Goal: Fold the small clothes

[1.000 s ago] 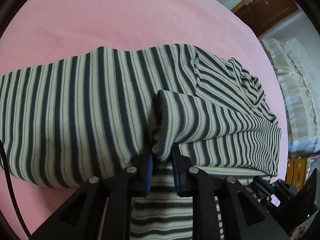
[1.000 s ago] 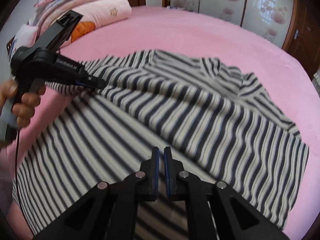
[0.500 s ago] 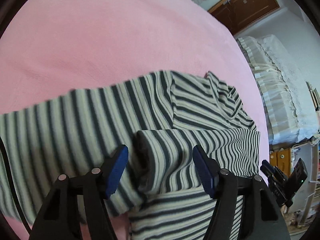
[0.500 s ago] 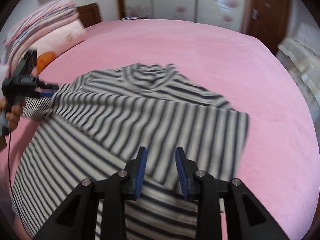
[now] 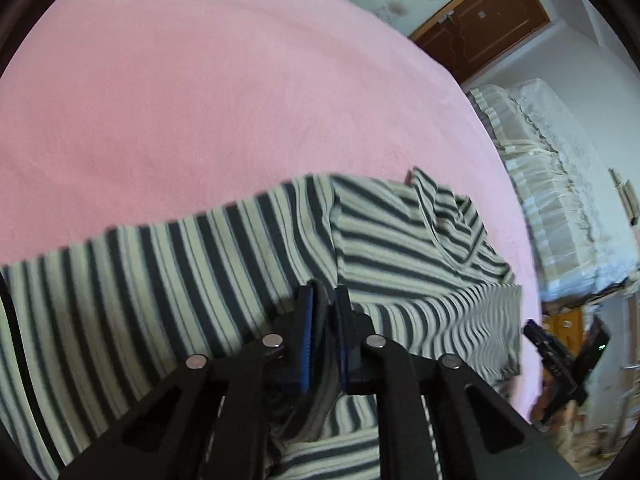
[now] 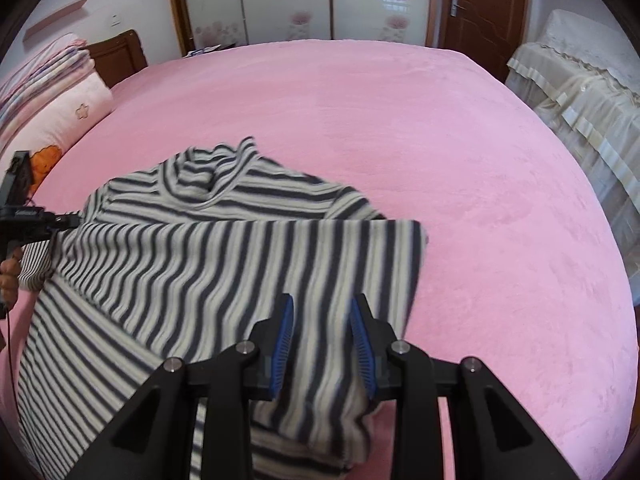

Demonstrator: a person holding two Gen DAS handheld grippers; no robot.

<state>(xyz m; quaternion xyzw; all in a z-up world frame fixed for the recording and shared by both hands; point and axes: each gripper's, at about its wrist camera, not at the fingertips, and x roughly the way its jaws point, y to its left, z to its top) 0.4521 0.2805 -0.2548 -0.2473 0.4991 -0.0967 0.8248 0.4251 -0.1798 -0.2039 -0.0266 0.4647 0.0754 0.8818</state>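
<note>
- On my left-wrist view the left gripper [image 5: 323,300] sits at lower centre, and I see its blue pads nearly together; its jaws have just been closing, and a fold of fabric appears caught between them lower down, though I cannot tell for certain.
- The striped shirt [image 5: 168,280] lies on the pink bed cover [image 5: 200,92], filling the lower half of that frame, long axis running left to right, collar end towards the right.
- At the right edge I see the other gripper, blurred.
- On my right-wrist view a hand [image 6: 10,276] at the left edge holds the left gripper against the shirt's left side.
- The shirt's collar [image 6: 212,176] points to the upper part of the frame; a folded sleeve lies across the chest.
- The right gripper [image 6: 322,312] at lower centre has its jaws apart, over the fabric without pinching it.
</note>
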